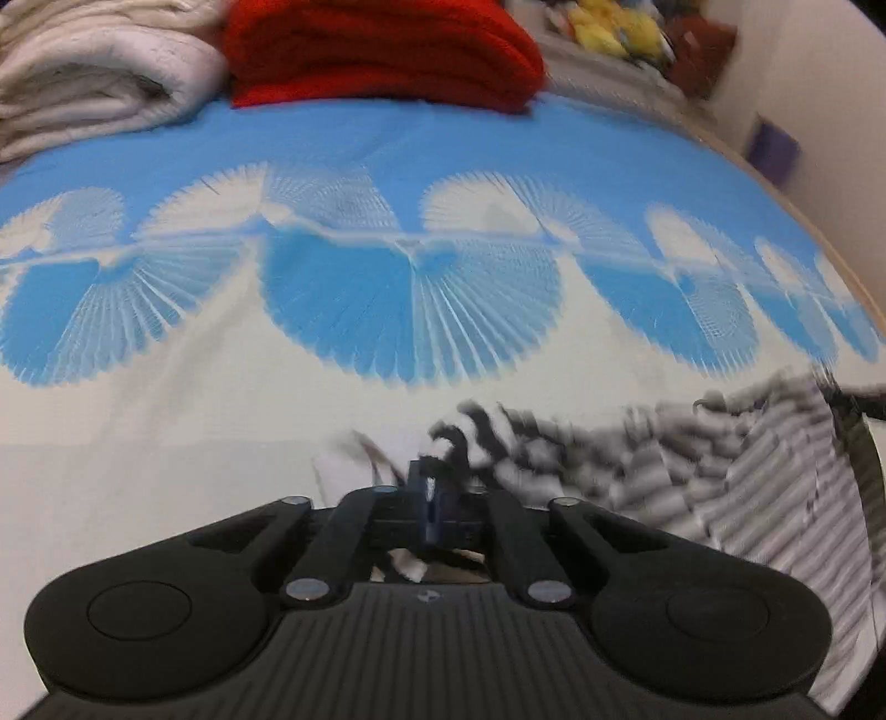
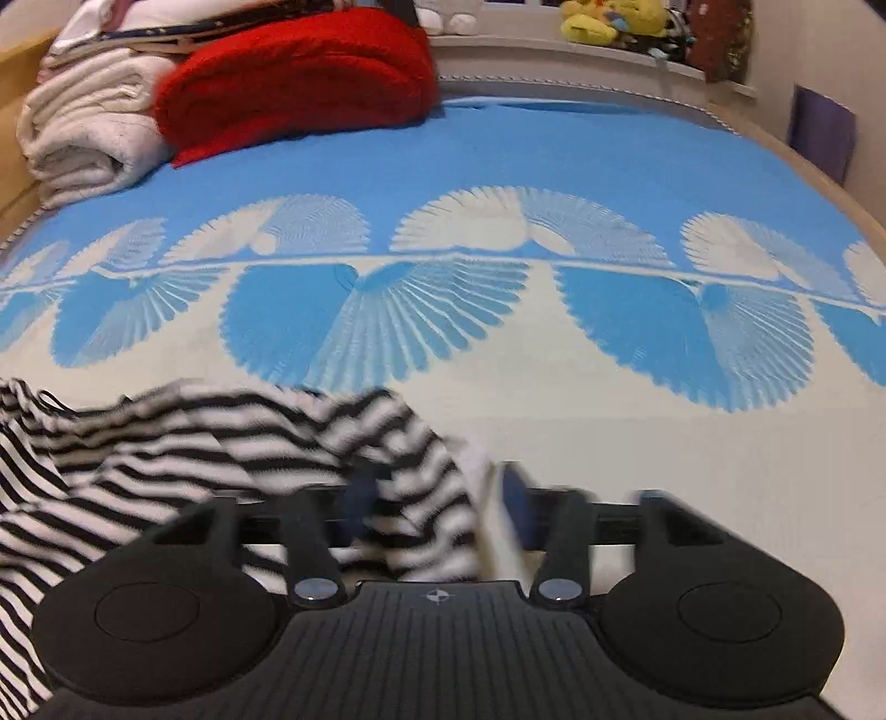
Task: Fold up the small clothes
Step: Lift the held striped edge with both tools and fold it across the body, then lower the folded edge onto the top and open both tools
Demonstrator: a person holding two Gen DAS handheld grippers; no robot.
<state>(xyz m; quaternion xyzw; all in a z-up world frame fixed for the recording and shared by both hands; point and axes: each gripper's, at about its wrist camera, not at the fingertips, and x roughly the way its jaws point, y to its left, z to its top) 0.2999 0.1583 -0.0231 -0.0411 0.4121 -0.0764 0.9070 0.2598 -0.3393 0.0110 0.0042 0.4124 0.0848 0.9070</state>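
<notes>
Striped black-and-white garment (image 2: 232, 443) rumpled, left gripper (image 1: 431, 493) pinching it, right gripper (image 2: 437, 498) likewise.

- One black-and-white striped garment (image 2: 166, 443), rumpled on the bed; the left wrist view shows it too, blurred.
- One blue-and-white bedspread (image 2: 498, 166) with a row of fan-shaped motifs; five full fans show in the right wrist view, with parts of others cut off at the edges.
- One red folded blanket (image 2: 299, 77).
- One white folded quilt (image 2: 83, 127) beside it, with flat items stacked on top that cannot be counted.
- One purple sheet (image 2: 822, 133) on the wall.
- Several plush toys (image 2: 614, 19) on the ledge, yellow and brown ones among them; number unclear.
- Two grippers: left gripper (image 1: 429, 493), right gripper (image 2: 437, 498).
</notes>
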